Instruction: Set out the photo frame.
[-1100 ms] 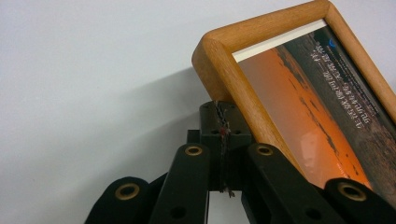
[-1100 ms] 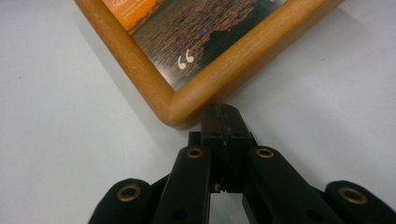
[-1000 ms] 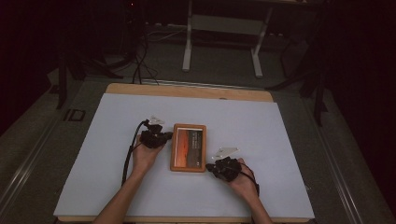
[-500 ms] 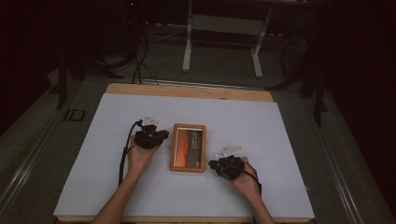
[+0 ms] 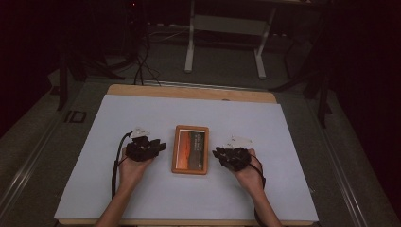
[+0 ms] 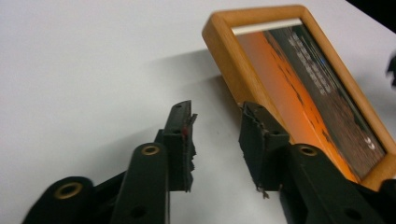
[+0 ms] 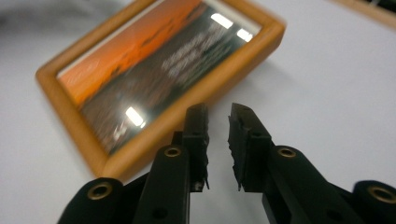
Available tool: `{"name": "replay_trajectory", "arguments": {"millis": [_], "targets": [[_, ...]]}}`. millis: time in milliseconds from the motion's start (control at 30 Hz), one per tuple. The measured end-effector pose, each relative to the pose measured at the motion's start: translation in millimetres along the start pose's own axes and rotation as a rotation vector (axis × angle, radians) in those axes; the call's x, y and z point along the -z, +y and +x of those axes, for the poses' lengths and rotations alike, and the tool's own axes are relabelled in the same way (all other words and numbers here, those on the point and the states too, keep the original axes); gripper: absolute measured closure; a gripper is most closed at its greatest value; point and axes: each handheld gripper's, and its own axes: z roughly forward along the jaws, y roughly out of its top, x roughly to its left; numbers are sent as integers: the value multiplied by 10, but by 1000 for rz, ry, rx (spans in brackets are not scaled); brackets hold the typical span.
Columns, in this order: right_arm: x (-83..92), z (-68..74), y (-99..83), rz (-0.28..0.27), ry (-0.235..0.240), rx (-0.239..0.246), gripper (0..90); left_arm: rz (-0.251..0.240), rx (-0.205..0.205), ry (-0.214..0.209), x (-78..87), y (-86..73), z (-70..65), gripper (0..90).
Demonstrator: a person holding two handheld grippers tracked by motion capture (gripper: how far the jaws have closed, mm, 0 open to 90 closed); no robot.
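A wooden picture frame (image 5: 190, 149) with an orange sunset print lies flat in the middle of the white tabletop. My left gripper (image 5: 160, 145) sits just left of it and points at its left edge. In the left gripper view the frame (image 6: 308, 79) lies to the right of the gripper (image 6: 217, 116). My right gripper (image 5: 217, 153) rests just right of the frame, a small gap away. In the right gripper view the frame (image 7: 159, 65) lies beyond the gripper (image 7: 218, 114). Both pairs of jaws have just been opening, and nothing is between either pair.
The white sheet (image 5: 142, 113) covers a wooden table whose bare edge (image 5: 189, 92) shows at the back. A metal stand (image 5: 224, 42) and cables (image 5: 139, 66) sit on the dark floor beyond. A black cable (image 5: 116, 165) trails from the left gripper.
The left hand has slid left, away from the frame's left edge. The right hand has lifted off the frame's near right corner and shifted farther along its right side.
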Motion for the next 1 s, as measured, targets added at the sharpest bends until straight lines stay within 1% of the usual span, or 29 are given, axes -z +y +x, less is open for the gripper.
{"name": "replay_trajectory", "arguments": {"millis": [67,100,133,167,200,233,333,367,400,467,533,567,667,733,833,900,1000], "targets": [[-11,-38,82,-23,-21,1,749,-1,14,-21,20,-21,-16,610],[-12,-55,117,-37,-30,-4,749,-3,11,-21,35,-30,-30,602],[-12,-55,117,-37,-30,-4,749,-3,11,-21,35,-30,-30,602],[-16,-73,151,-51,-36,-11,748,-10,-4,-19,60,-41,-61,602],[-32,-105,216,-73,-49,-18,748,-11,-12,-12,68,-43,-71,595],[-42,-115,239,-80,-53,-21,748,-11,-25,-4,76,-46,-78,590],[-66,-138,289,-86,-50,-26,748,-17,-28,6,85,-57,-79,586],[-88,-148,316,-90,-51,-26,749,-13,-34,21,87,-71,-67,586],[-134,-170,375,-92,-54,-23,752,-12,-30,20,86,-74,-56,584],[-168,-187,420,-92,-56,-23,766,-16,-24,20,84,-75,-50,583],[-193,-201,450,-90,-56,-22,777,-16,-27,16,81,-70,-51,583],[-249,-221,500,-86,-56,-21,829,-16,-26,11,79,-66,-54,582],[-324,-229,537,-67,-48,-6,890,-25,-31,-7,82,-45,-88,575],[-384,-215,559,-53,-43,6,897,-28,-37,-14,85,-36,-108,572],[-479,-198,596,-42,-42,6,897,-30,-35,-26,91,-32,-113,573],[-533,-198,617,-33,-41,-3,897,-35,-31,-31,97,-31,-109,575],[-622,-205,629,-18,-52,-19,897,-50,-23,-40,123,-24,-90,582]]}}
